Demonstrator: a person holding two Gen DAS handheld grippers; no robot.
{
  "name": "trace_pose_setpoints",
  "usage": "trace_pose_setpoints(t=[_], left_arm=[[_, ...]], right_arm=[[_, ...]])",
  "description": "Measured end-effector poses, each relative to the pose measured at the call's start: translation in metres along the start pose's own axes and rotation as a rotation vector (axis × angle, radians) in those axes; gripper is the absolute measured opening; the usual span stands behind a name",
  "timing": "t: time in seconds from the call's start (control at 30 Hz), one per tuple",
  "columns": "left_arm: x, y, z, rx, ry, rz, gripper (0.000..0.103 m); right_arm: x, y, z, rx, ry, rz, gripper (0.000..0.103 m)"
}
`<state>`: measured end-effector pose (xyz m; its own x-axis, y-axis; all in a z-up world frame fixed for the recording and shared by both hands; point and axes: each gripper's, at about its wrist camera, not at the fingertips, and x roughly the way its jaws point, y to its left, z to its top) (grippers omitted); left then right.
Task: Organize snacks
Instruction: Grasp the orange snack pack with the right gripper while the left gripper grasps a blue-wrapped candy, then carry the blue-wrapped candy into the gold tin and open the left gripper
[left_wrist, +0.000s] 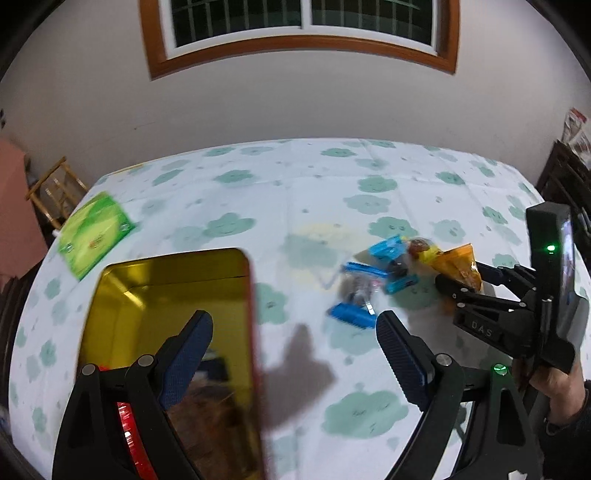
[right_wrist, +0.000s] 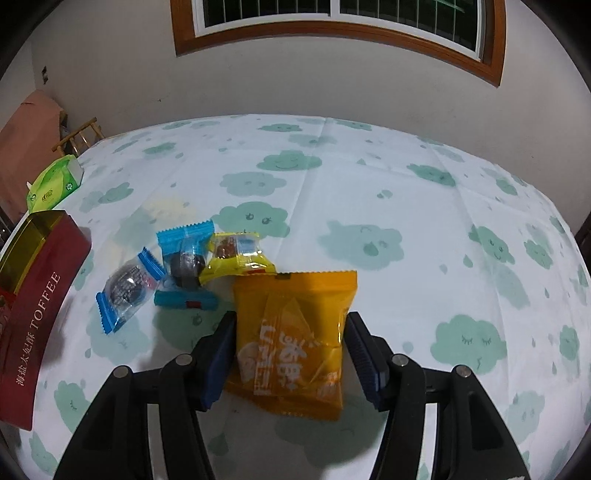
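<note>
On tabletop (right_wrist: 369, 177) | right gripper (right_wrist: 290, 354) fingers straddle orange packet (right_wrist: 295, 332), not clearly pinching | left gripper (left_wrist: 293, 358) fingers wide, one inside open toffee tin (left_wrist: 166, 295) | blue and yellow candies (right_wrist: 192, 258) lie just beyond packet | advice: close squarely on packet's middle before lifting toward tin.

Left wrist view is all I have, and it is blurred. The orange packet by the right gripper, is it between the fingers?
Observer: Yes. The orange packet sits inside the right gripper, one pad at each side. Whether they press it, I cannot tell.
Operator: How many small sweets lie beyond it?
Observer: Three: a yellow sweet, a middle blue sweet, and a blue sweet by the tin.
Operator: Is anything written on the tin?
Observer: The red tin reads TOFFEE along its side.
</note>
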<state>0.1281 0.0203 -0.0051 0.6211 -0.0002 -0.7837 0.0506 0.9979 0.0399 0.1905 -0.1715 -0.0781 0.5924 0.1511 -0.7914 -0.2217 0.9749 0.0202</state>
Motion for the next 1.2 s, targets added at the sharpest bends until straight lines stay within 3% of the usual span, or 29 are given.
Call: trace_pose_setpoints(t=[0.23, 0.4, 0.57, 0.8, 1.0, 1.07, 1.2], left_arm=[[0.032, -0.028, 0.004, 0.057, 0.048, -0.074, 0.088], [0.057, -0.037, 0.008, 0.066, 0.095, -0.1, 0.088], [0.077, -0.038, 0.011, 0.067, 0.131, -0.097, 0.066], [0.092, -0.037, 0.016, 0.062, 0.153, -0.11, 0.06], [0.098, -0.042, 0.018, 0.089, 0.156, -0.122, 0.04], [0.098, -0.044, 0.019, 0.094, 0.156, -0.123, 0.029], [0.096, -0.045, 0.018, 0.092, 0.166, -0.128, 0.025]], right_arm=[[-0.015, -0.031, -0.017, 0.044, -0.014, 0.0, 0.049], [-0.032, -0.064, -0.039, 0.065, -0.021, -0.07, 0.049], [-0.045, -0.088, -0.055, 0.11, -0.022, -0.091, 0.049], [-0.052, -0.099, -0.065, 0.138, -0.024, -0.101, 0.049], [-0.051, -0.098, -0.065, 0.128, -0.02, -0.112, 0.051], [-0.051, -0.098, -0.065, 0.128, -0.02, -0.112, 0.051], [-0.051, -0.097, -0.065, 0.125, -0.019, -0.115, 0.051]])
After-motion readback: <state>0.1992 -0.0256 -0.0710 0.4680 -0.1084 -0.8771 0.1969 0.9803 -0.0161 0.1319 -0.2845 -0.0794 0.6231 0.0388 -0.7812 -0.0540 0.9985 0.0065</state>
